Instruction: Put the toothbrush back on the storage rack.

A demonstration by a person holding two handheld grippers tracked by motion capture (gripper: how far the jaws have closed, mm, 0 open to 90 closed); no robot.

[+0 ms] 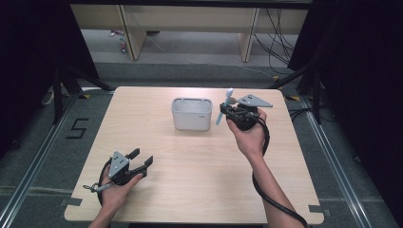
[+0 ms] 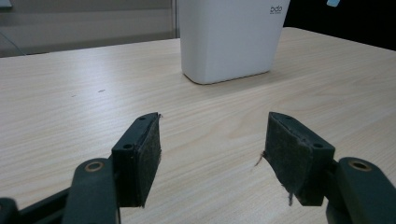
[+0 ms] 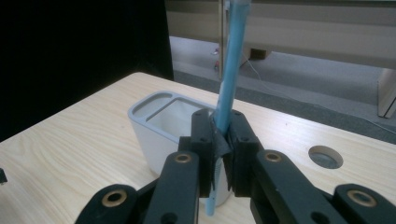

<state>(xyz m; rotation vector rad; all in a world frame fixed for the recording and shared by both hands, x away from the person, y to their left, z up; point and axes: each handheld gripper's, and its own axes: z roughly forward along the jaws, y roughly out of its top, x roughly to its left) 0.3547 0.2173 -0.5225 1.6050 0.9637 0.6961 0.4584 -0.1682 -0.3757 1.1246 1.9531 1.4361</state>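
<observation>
- Clamping a light blue toothbrush (image 3: 232, 70) in the right gripper (image 1: 236, 114) jaws, right of the white holder (image 1: 191, 114) at frame centre
- Resting the left gripper (image 1: 138, 160), jaws apart, on the worktop (image 1: 199, 175) at lower left

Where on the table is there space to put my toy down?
Lots of bare table: the big patch in the middle, between the left gripper and the white holder, and the far-left corner beside the holder. It's crowded to the holder's right, where the right gripper holds a blue toothbrush.
</observation>
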